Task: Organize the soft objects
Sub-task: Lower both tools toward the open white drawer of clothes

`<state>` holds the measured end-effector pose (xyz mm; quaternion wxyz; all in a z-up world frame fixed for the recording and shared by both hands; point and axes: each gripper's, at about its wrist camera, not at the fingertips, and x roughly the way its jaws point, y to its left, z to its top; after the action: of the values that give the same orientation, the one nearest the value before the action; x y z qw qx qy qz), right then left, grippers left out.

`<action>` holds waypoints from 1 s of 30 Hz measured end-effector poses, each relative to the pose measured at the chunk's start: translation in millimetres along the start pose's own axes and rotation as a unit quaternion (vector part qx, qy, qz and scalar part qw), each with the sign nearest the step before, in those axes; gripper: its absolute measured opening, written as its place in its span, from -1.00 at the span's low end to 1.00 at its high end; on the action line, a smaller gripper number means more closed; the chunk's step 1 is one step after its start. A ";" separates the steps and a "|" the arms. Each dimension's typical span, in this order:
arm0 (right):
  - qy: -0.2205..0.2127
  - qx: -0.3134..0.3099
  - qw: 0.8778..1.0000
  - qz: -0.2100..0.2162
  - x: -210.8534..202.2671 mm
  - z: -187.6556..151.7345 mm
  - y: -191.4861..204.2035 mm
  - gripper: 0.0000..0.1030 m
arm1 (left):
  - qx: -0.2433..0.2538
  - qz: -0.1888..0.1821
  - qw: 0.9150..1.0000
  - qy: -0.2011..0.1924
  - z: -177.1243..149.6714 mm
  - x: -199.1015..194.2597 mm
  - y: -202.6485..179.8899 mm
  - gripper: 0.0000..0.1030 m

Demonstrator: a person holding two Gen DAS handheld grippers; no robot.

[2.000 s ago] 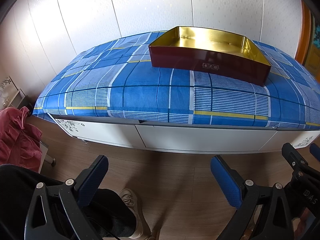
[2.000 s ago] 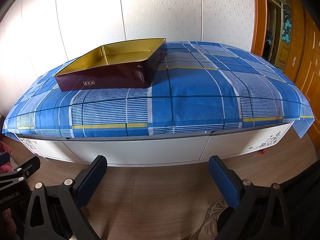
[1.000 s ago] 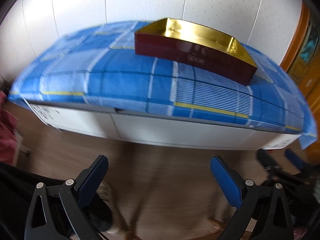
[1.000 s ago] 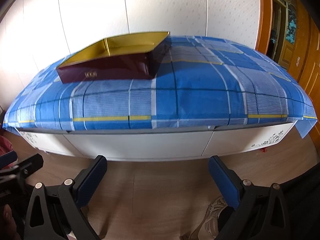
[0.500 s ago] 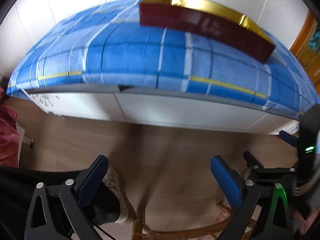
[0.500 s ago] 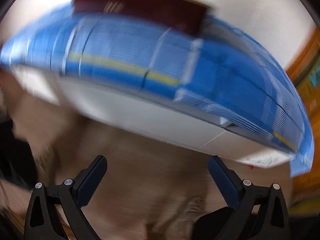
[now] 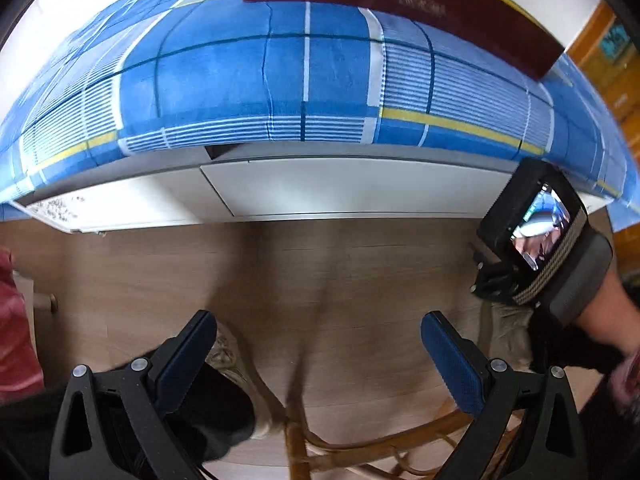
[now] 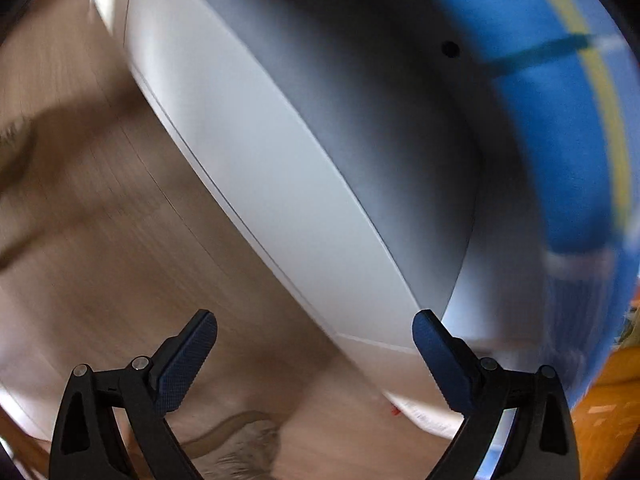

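Dark red box (image 7: 400,4) lies long-side along the bed edge; left gripper (image 7: 316,344) and right gripper (image 8: 314,340) both released, empty, dipped floorward since before

We can't read any text: the gold mark on the dark red box (image 7: 400,4), top of frame, is too blurred.

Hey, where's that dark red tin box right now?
In the left wrist view, the dark red box sits at the top edge, on the blue plaid cloth covering the white cabinet.
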<state>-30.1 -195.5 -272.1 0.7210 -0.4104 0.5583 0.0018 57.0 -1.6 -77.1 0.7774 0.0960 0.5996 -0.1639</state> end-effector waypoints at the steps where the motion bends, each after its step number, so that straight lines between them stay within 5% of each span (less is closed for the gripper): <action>1: 0.000 -0.014 1.000 -0.008 4.3 -0.8 1.4 0.93 | 0.004 -0.004 1.000 0.007 0.1 4.9 2.3 1.00; 5: -0.009 -0.075 0.997 -0.036 19.1 -2.6 3.7 0.90 | 0.015 -0.009 1.000 0.007 -3.5 21.3 9.2 0.99; 12: 0.001 -0.151 0.986 -0.074 41.4 1.2 10.8 0.86 | 0.098 0.067 0.993 -0.021 -9.7 28.7 -7.2 0.99; 18: 0.008 -0.225 0.969 -0.104 47.2 -9.7 23.1 0.95 | 0.166 0.098 0.980 -0.037 -7.7 37.0 -26.5 0.99; 21: 0.009 -0.222 0.969 -0.105 47.2 -11.8 25.0 0.95 | 0.199 0.114 0.972 -0.042 -2.8 42.1 -35.2 0.99; 24: 0.004 -0.216 0.971 -0.099 40.8 -14.3 28.0 0.94 | 0.250 0.128 0.959 -0.043 -1.2 49.3 -46.5 0.99; 30: -0.003 -0.229 0.969 -0.096 32.6 -27.2 38.5 0.94 | 0.360 0.167 0.916 -0.058 3.4 72.0 -67.0 0.99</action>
<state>-57.5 -201.0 -322.2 0.6065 -0.6164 0.4985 0.0613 51.6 -75.0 -142.5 0.7395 0.4585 0.4292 -0.2421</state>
